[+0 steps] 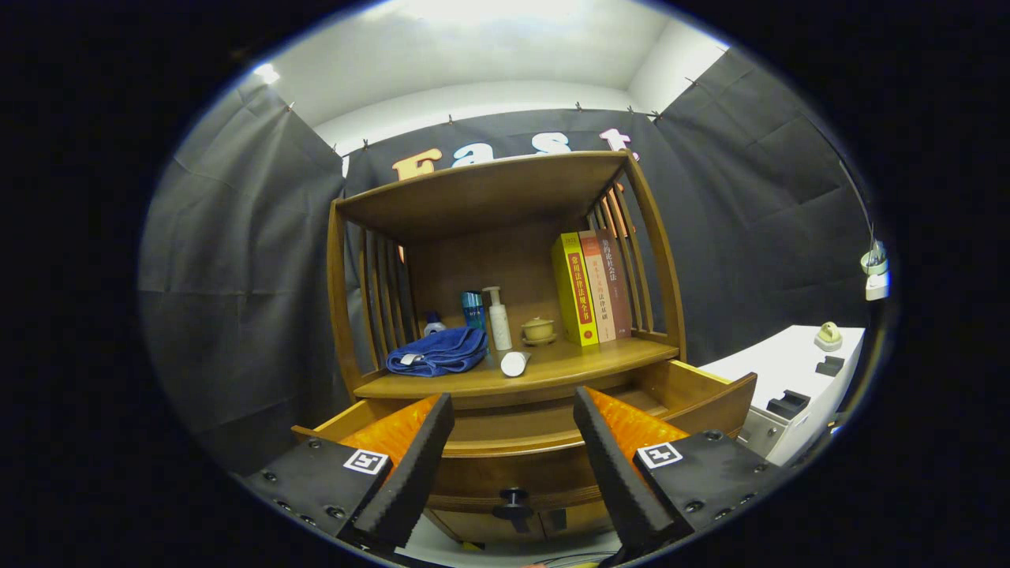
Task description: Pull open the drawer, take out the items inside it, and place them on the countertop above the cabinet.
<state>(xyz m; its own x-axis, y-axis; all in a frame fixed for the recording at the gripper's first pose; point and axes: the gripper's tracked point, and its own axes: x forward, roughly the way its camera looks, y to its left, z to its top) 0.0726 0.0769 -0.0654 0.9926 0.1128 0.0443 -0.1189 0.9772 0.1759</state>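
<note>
With the drawer (702, 394) already pulled out beneath the wooden cabinet's bench (552, 371), the claw (513, 442) hangs spread and empty above the drawer's front, its knob (513, 498) just below. A blue towel (438, 351), a white tube (514, 363), bottles, a small cup and books sit on the bench. What remains inside the drawer cannot be told; the next move likely calls for dipping in to check. Black cloth walls the booth
</note>
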